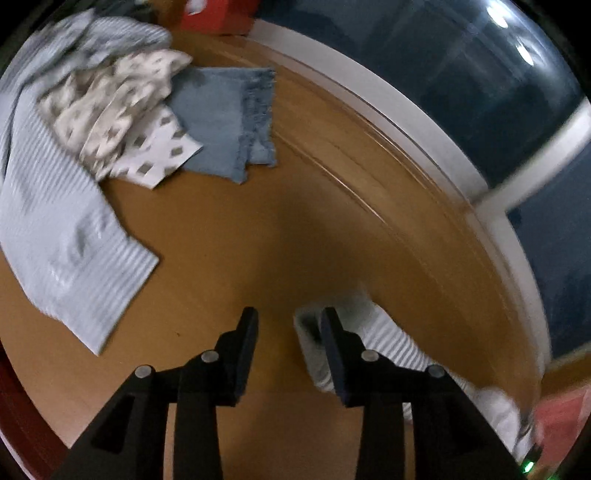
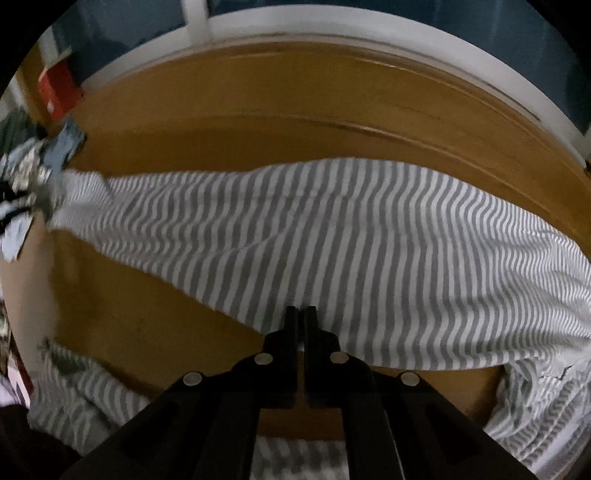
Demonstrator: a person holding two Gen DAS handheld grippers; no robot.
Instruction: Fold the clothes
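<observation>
A grey-and-white striped garment is stretched across the brown wooden table in the right wrist view. My right gripper is shut on its near edge, and a sliver of cloth shows between the fingers. More of the striped cloth bunches at the lower left and lower right. In the left wrist view my left gripper stands open above the table. An end of the striped garment lies by its right finger, and the pads do not press on it.
A pile of clothes lies at the far left: a pale ribbed cloth, a white patterned cloth and a blue denim piece. A red box stands behind it. A white window frame borders the table's far edge.
</observation>
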